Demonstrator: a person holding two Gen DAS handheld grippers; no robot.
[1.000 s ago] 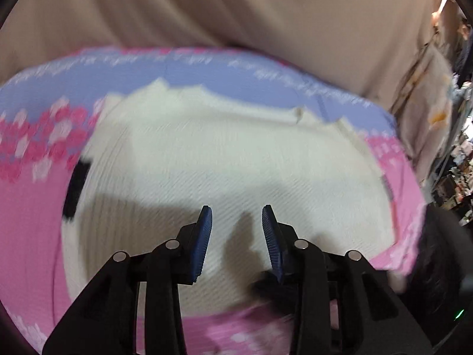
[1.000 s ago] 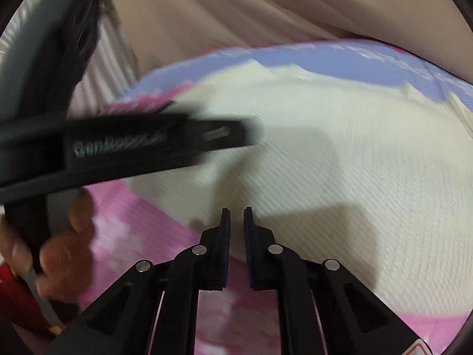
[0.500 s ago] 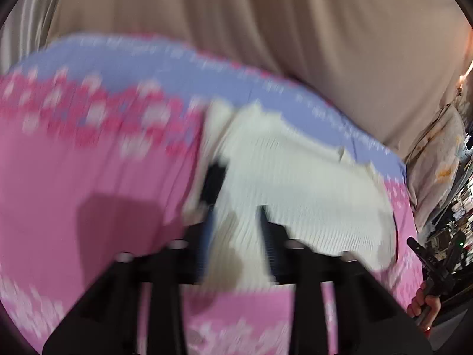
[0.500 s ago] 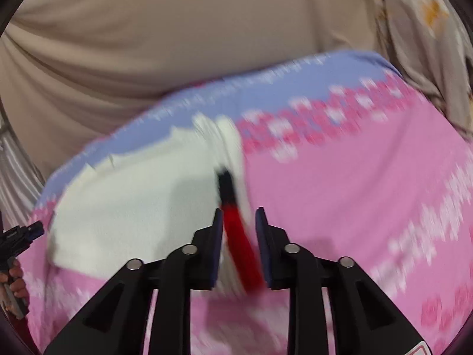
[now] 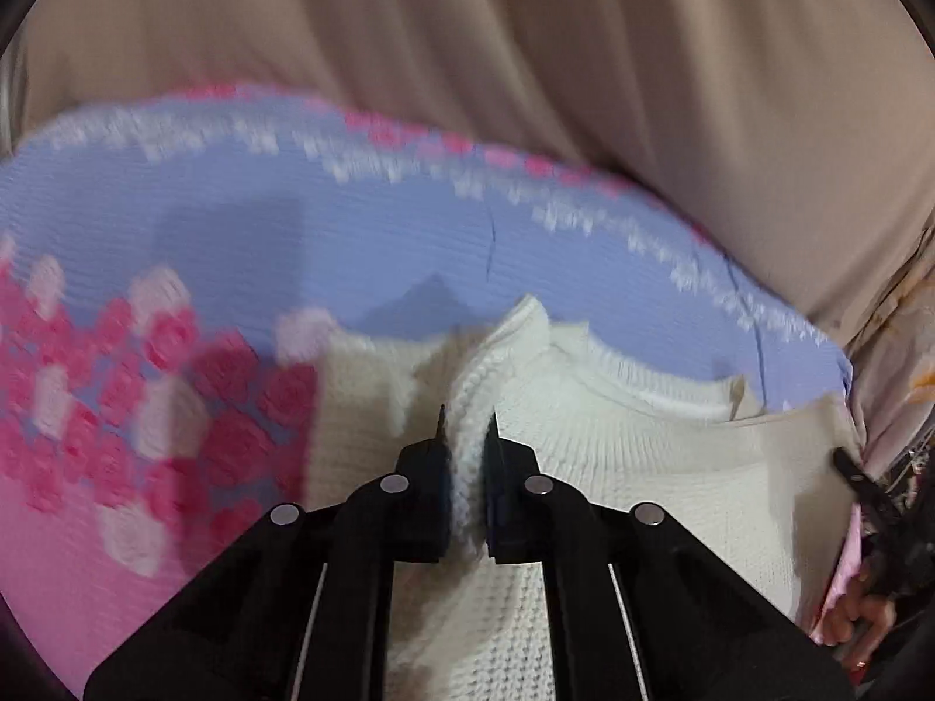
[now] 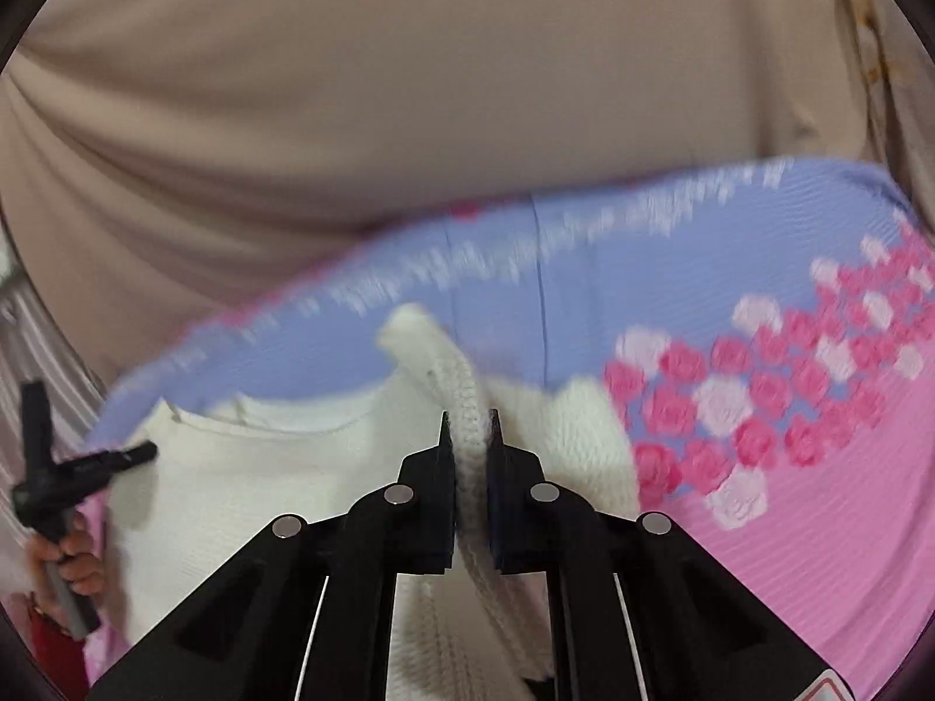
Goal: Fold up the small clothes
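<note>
Pinching a raised edge of the cream knit sweater in both the left tongs and right tongs, lying on the pink-and-lilac bedspread (blurred), carrying both corners evenly, keeping fold line straight.

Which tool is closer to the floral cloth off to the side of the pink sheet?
Right. The right tool, shut on the white sweater, is on the side where the floral cloth hangs; the left tool grips the sweater's opposite end, farther from it.
</note>
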